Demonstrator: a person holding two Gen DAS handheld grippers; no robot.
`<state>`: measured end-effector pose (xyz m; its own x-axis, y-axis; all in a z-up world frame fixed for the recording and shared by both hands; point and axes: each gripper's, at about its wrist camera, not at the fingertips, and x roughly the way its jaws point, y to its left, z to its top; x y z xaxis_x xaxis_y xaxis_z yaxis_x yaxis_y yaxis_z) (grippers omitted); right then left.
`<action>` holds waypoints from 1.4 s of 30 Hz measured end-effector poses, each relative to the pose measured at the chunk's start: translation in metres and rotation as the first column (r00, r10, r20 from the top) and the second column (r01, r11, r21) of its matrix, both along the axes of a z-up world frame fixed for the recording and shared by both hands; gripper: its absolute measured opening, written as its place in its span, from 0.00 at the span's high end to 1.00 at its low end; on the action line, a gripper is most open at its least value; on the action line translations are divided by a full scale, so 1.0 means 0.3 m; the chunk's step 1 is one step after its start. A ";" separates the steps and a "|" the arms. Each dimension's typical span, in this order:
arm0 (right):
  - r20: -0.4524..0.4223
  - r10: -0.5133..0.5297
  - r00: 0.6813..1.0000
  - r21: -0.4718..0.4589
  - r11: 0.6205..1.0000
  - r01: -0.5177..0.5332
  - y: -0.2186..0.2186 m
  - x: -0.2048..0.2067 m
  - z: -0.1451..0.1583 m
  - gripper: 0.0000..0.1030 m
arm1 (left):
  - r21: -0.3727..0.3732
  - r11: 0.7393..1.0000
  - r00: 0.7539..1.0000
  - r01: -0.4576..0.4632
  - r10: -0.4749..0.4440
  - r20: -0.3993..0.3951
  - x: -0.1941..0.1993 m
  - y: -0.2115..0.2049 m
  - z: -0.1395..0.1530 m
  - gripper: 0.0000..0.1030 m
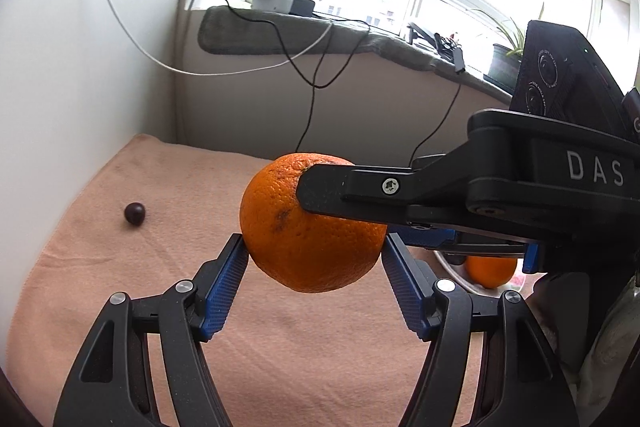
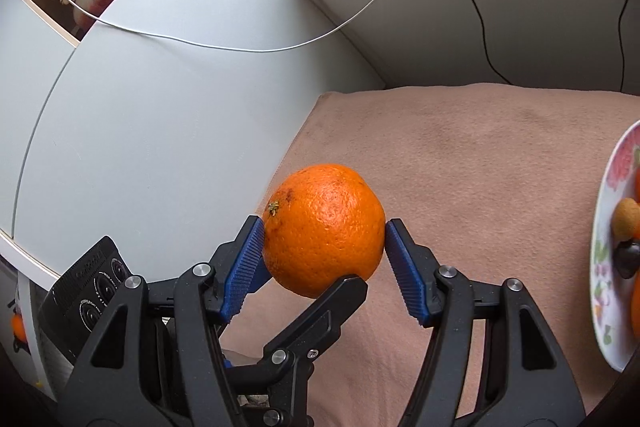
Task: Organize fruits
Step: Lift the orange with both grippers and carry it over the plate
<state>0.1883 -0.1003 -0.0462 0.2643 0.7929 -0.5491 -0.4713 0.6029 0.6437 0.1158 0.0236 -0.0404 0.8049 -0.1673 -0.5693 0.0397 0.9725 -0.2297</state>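
An orange point(image 1: 308, 227) hangs above the peach cloth, held between both grippers. My left gripper point(image 1: 314, 251) has its blue pads against the orange's two sides. My right gripper point(image 2: 324, 239) also presses both blue pads on the same orange point(image 2: 324, 227), reaching in from the right in the left wrist view, its finger point(image 1: 360, 191) over the fruit's top. A small dark round fruit point(image 1: 135, 213) lies on the cloth at the left. A flowered plate point(image 2: 602, 247) at the right edge holds other fruit, including another orange point(image 1: 490, 271).
A peach cloth point(image 2: 480, 155) covers the table. A white cabinet side point(image 2: 160, 127) stands on the left. Black and white cables point(image 1: 312, 67) hang from a grey-covered windowsill point(image 1: 360, 39) with white devices and a potted plant point(image 1: 506, 59).
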 end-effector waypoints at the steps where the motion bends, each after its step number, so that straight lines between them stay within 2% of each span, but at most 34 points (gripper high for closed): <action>1: 0.000 -0.012 1.000 0.002 1.000 0.012 -0.028 0.002 0.004 0.36 | 0.001 1.000 1.000 0.013 -0.013 0.001 0.004 -0.024 0.003 0.33; 13: 0.024 -0.154 0.988 0.017 0.988 0.154 -0.366 0.027 0.046 0.36 | 0.020 0.986 0.986 0.168 -0.169 0.008 0.092 -0.287 0.048 0.33; 23: -0.016 -0.256 0.966 0.043 0.965 0.257 -0.598 0.100 0.019 0.36 | 0.041 0.964 0.965 0.263 -0.263 -0.022 0.186 -0.475 0.040 0.33; 35: -0.059 -0.306 0.950 0.047 0.950 0.308 -0.727 0.164 -0.035 0.36 | 0.043 0.950 0.949 0.310 -0.306 -0.074 0.262 -0.583 0.001 0.33; 42: -0.071 -0.324 0.943 0.054 0.943 0.328 -0.760 0.183 -0.039 0.36 | 0.052 0.945 0.944 0.324 -0.320 -0.077 0.287 -0.616 -0.002 0.33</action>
